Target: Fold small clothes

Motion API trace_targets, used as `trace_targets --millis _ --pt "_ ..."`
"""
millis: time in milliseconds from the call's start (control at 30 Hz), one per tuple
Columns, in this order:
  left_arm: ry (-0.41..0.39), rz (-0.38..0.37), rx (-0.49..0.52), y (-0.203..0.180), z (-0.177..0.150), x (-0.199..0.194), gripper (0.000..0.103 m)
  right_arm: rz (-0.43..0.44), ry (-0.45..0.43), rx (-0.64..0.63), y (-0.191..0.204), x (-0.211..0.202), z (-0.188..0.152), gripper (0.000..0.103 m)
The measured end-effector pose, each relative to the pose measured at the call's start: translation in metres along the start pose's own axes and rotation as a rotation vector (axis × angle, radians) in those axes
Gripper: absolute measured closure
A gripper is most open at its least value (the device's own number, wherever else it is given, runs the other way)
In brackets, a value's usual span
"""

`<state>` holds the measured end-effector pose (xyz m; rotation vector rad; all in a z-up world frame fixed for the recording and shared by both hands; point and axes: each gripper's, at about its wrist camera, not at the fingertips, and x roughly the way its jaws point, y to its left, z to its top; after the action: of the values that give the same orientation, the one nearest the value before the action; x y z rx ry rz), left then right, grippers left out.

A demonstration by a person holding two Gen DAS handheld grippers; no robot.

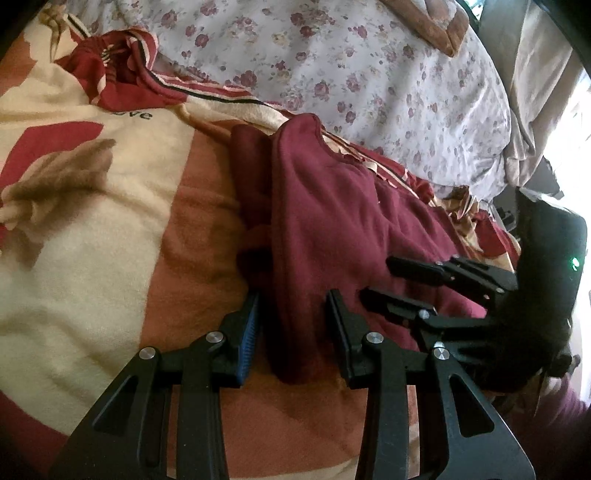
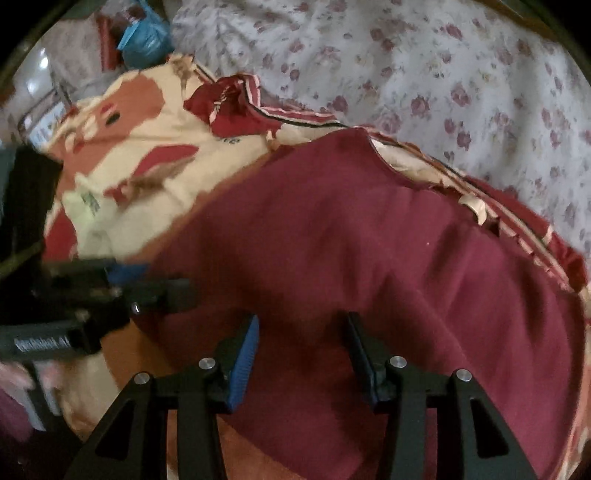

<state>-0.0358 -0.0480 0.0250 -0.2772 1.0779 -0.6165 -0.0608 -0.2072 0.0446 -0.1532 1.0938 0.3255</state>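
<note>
A maroon garment (image 1: pixel 332 221) lies on a cream, orange and red blanket (image 1: pixel 92 240), with one long edge doubled over into a thick fold. My left gripper (image 1: pixel 294 294) straddles the near end of that fold; a dark gap shows beside the blue pad, so the jaws stand open around the cloth. My right gripper (image 1: pixel 376 282) hovers open over the garment just to the right. In the blurred right wrist view the garment (image 2: pixel 369 240) fills the middle, my right gripper (image 2: pixel 303 317) is open above it, and the left gripper (image 2: pixel 159 282) reaches in from the left edge.
A white floral quilt (image 1: pixel 369 74) is bunched along the far side of the bed, with a brown cushion (image 1: pixel 436 26) on it. The blanket's striped red hem (image 1: pixel 122 62) is rumpled at the far left. A blue bag (image 2: pixel 144 37) sits beyond the bed.
</note>
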Motion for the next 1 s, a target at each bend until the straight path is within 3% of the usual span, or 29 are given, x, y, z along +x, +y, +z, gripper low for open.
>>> trace_targets --millis 100,233,300,400,633,767,933,1000 --pt "-0.016 -0.010 -0.003 0.000 0.002 -0.002 0.054 -0.004 0.040 -0.039 0.006 -0.008 0.008 0.057" --pt "-0.028 -0.035 -0.038 0.005 0.005 -0.003 0.045 0.006 -0.025 0.005 -0.004 -0.025 0.018 0.057" --pt "-0.025 -0.040 -0.043 0.006 0.006 -0.003 0.045 -0.004 -0.028 0.036 -0.010 -0.017 0.023 0.057" --pt "-0.023 -0.034 -0.044 0.008 0.006 -0.003 0.045 0.011 0.081 0.048 -0.015 0.016 0.022 0.056" --pt "-0.020 -0.042 -0.054 0.008 0.006 0.001 0.043 -0.017 -0.001 0.083 -0.016 0.000 0.068 0.053" --pt "-0.024 -0.045 -0.056 0.007 0.005 0.003 0.042 -0.010 0.014 0.127 -0.013 0.025 0.103 0.046" --pt "-0.022 -0.061 -0.075 0.008 0.007 0.005 0.040 -0.039 0.103 0.062 0.008 0.078 0.133 0.042" --pt "-0.023 -0.059 -0.072 0.007 0.008 0.006 0.039 -0.079 0.096 0.039 0.013 0.092 0.135 0.041"
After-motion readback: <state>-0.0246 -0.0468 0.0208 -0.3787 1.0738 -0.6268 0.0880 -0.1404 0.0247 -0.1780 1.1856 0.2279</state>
